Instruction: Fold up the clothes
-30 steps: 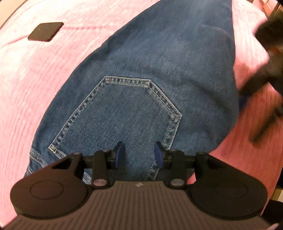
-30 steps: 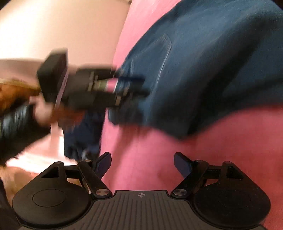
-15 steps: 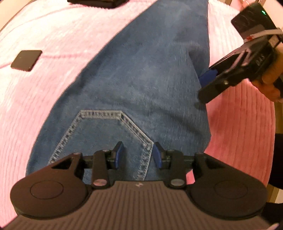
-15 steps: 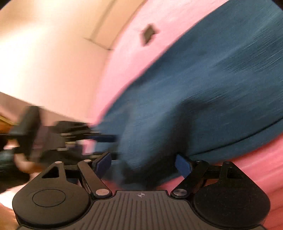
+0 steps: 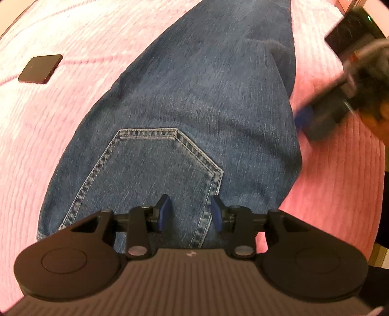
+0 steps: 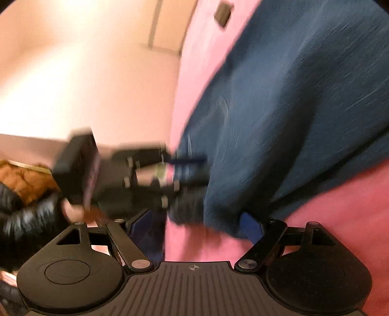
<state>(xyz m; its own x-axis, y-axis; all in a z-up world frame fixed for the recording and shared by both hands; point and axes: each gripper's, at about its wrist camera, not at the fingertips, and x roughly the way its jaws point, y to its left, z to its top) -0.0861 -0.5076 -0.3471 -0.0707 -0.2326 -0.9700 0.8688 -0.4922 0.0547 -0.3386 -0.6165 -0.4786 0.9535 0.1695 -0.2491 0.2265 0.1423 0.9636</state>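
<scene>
Blue jeans (image 5: 206,102) lie spread on a pink bedspread (image 5: 60,121), back pocket (image 5: 150,175) facing up. My left gripper (image 5: 189,211) is at the near end of the jeans, its blue pads narrowed around the denim by the pocket's stitched edge. From the right wrist view the left gripper (image 6: 189,165) looks blurred, pinching the jeans' (image 6: 291,109) edge at the side of the bed. My right gripper (image 6: 195,226) stands wide open, its right pad under the jeans' hem. It appears blurred (image 5: 316,119) just off the jeans' right edge.
A flat black rectangular object (image 5: 40,68) lies on the bedspread to the left of the jeans, also visible in the right wrist view as a dark object (image 6: 222,13). A person's dark sleeve (image 6: 26,218) holds the left gripper. A pale wall (image 6: 85,73) rises beyond the bed's edge.
The right gripper has swung away from the jeans' right edge, down and to the right, still blurred by motion. The left gripper kept its narrow gap on the denim while its view shifted slightly.
</scene>
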